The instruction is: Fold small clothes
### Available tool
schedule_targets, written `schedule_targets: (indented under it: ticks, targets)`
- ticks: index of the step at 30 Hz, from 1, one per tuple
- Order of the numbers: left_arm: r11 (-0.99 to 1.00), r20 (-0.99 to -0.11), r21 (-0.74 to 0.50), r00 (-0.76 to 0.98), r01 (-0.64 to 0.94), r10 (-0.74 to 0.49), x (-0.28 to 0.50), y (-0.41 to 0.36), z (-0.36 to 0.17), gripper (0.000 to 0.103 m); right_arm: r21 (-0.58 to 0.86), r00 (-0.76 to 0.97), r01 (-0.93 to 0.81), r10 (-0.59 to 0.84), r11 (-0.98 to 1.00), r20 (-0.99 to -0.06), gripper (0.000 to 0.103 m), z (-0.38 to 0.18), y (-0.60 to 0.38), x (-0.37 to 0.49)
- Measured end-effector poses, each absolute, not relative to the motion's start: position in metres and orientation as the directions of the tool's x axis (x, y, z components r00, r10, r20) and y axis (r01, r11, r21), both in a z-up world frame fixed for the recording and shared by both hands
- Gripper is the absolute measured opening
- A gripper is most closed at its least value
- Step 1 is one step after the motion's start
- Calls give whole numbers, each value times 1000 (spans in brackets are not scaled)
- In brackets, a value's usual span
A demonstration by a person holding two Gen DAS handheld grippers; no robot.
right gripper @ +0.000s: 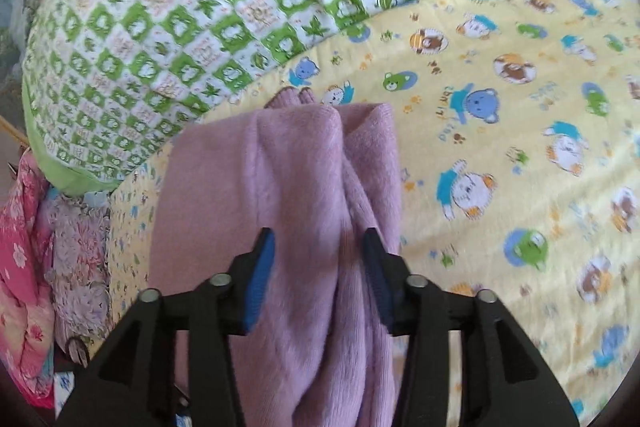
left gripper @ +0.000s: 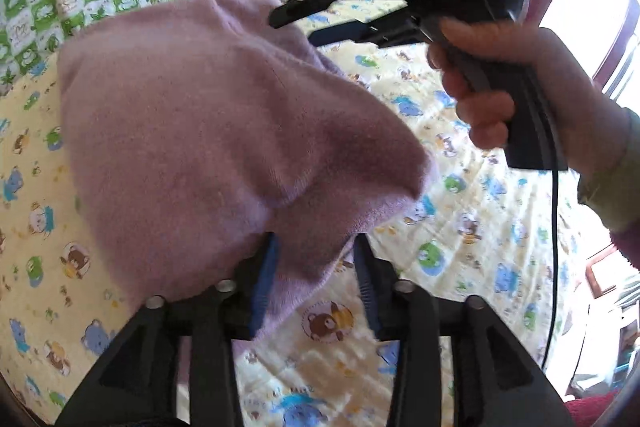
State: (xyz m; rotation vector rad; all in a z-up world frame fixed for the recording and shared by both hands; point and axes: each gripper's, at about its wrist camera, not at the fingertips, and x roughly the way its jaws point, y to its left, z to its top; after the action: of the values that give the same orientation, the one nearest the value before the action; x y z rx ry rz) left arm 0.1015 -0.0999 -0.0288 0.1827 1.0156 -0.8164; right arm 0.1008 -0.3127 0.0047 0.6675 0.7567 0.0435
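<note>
A small fuzzy lilac garment (left gripper: pixel 192 131) hangs bunched above the yellow cartoon-bear bed sheet (left gripper: pixel 460 247). My left gripper (left gripper: pixel 316 255) has the garment's lower edge between its blue-padded fingers and holds it up. My right gripper (left gripper: pixel 296 23), held in a hand, shows in the left wrist view at the garment's far upper edge, its fingers near the fabric. In the right wrist view the garment (right gripper: pixel 288 195) hangs in folds between the right gripper's (right gripper: pixel 318 247) blue pads, which sit close against the cloth.
A green-and-white checked quilt (right gripper: pixel 168 19) lies along the far side of the bed. Pink floral bedding (right gripper: pixel 24 267) is piled at the left edge. A bright window (left gripper: pixel 592 7) is at the right.
</note>
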Motion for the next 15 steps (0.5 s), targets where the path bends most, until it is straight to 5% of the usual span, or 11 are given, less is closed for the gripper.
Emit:
schedule_targets:
  ticks: [7,15]
  targets:
    - [762,-798,-268,307,589,-519,90,-53,-14,56,614,767,163,293,772,-571,52,9,-288,38]
    - [839,-794,-439,298,323,-530,121,18,-30,56,638,749,192,309,745,-587,52,-16,-274,9]
